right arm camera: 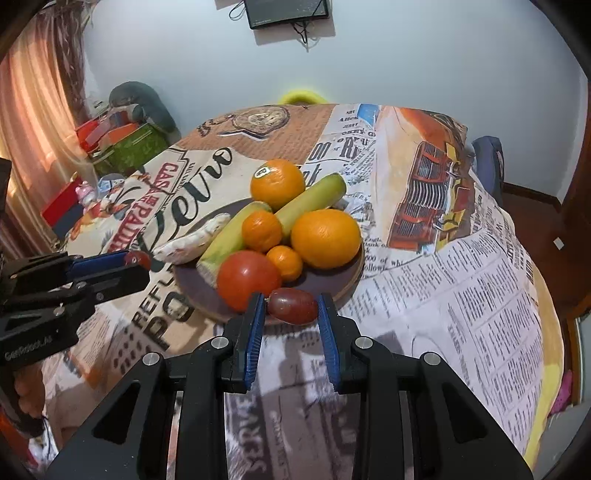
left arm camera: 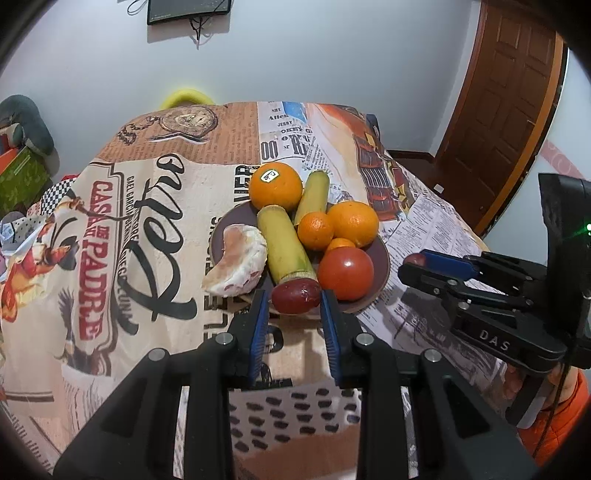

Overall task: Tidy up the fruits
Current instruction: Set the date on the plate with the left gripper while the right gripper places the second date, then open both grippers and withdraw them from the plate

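Pinched in my left claw [left arm camera: 294, 325] is a red grape [left arm camera: 296, 296], another grape [right arm camera: 292, 305] in my right claw [right arm camera: 291, 332], both seemingly above the plate [right arm camera: 332, 286]. Squeezing harder could burst them; slackening drops them onto the counter [left arm camera: 155, 229].

I was in a home: a printed tablecloth [left arm camera: 155, 229] at frame centre, a panelled wooden door [left arm camera: 506, 110] upper right, pink curtains [right arm camera: 33, 122] far left.

Wall screen [left arm camera: 189, 10], brown door [left arm camera: 509, 110], printed tablecloth [left arm camera: 155, 221].
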